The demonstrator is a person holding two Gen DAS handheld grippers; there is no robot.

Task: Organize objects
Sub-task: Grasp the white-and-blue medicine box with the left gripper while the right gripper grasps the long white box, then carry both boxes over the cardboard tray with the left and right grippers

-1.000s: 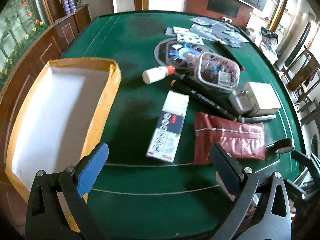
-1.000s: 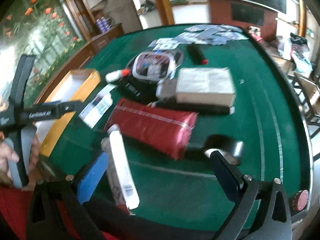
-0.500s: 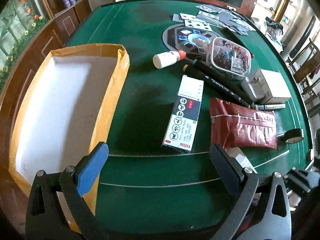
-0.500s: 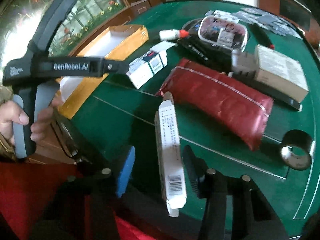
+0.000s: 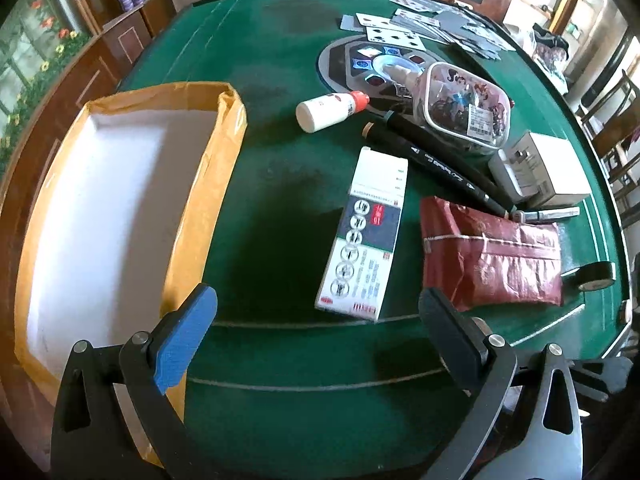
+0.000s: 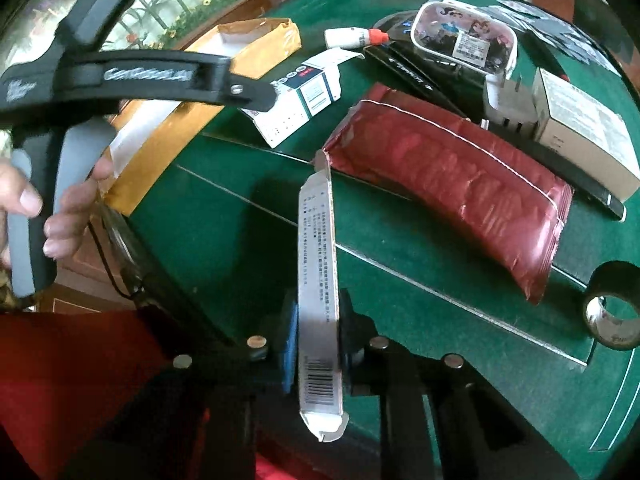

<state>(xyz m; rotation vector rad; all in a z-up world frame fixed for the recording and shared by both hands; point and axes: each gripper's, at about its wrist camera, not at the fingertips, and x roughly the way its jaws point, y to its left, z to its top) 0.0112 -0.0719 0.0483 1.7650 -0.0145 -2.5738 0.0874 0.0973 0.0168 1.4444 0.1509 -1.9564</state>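
Clamping, at the bottom centre of the right wrist view, the right gripper [image 6: 318,350] on a long narrow white cardboard carton [image 6: 318,280] with printed text and a barcode; jaws having just been closing, both pads now pressing the carton's flat sides near its barcode end, the far end with its open flap reaching up toward the middle of the frame. Lying just beyond that far end, a glossy crinkled dark red foil pouch [image 6: 452,196], slanting from centre to lower right on the green felt table [image 6: 400,320]. Resting at the right edge, apart from the pouch, a black roll of tape [image 6: 610,312]. Gripping, at the left edge, a person's hand [image 6: 44,208] on the grey handle of the left gripper.

Hanging wide open at the bottom of the left wrist view, the left gripper [image 5: 318,332], one blue pad, one black, nothing between them. Lying just above the gap, a white and dark blue rectangular box [image 5: 366,240], flat on the felt. Filling the left of the frame, a shallow cardboard tray [image 5: 208,184] with tan walls and a white floor. Farther up, a white plastic bottle with a red cap [image 5: 332,110] lying on its side, black marker pens [image 5: 436,160], a clear lidded plastic container [image 5: 466,110], a grey and white carton [image 5: 548,168], and scattered playing cards [image 5: 432,26] at upper right.
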